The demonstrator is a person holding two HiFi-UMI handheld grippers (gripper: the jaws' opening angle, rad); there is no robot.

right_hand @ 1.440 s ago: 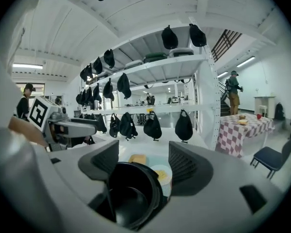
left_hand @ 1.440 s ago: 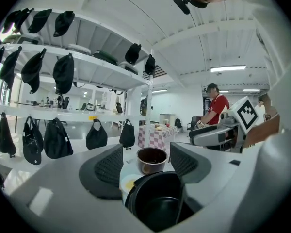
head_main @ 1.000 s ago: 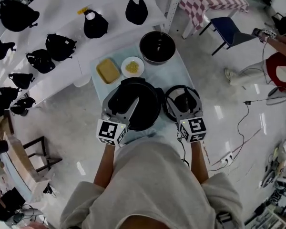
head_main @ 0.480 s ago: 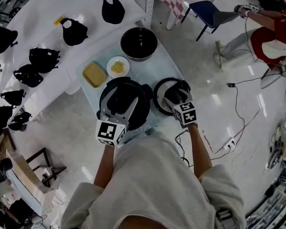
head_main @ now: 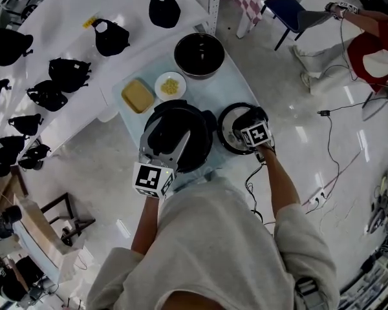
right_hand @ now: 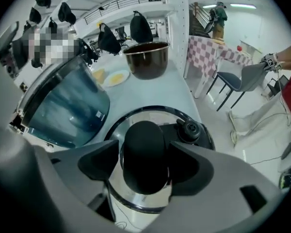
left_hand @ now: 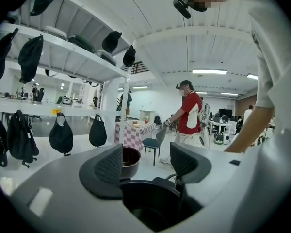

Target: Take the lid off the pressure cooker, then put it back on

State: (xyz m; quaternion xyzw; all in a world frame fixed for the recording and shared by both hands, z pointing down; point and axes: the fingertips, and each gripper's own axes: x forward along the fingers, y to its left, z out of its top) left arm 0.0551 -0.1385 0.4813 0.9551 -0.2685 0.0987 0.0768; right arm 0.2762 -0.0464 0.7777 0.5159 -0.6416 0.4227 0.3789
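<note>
- Two grippers are at work over a desk point(head_main: 236, 90) with a pale blue cover.
- Right gripper point(head_main: 249, 126) is clenched on the black knob point(right_hand: 144, 142) of the pressure cooker lid point(head_main: 227, 133); one jaw sits on each side of the knob, pressed against it.
- Directly under this gripper, the lid rests flat on the desk, off the pot (its small steam valve point(right_hand: 189, 128) is just beyond the right jaw).
- To this gripper's left, right beside the lid, stands the uncovered pressure cooker point(head_main: 202, 141), with a glossy dark blue wall.
- Left gripper point(head_main: 170, 141) is released, its jaws wide apart with nothing between them; it hangs over the cooker's open mouth, whose dark rim shows just below the jaws.
- Ahead of both grippers, at the far end of the desk, stands a dark inner pot point(head_main: 198, 55).
- Ahead of the left gripper, nearer than that pot, are a white plate of yellow food point(head_main: 170, 86) and, to the plate's left, a yellow block point(head_main: 137, 95).
</note>
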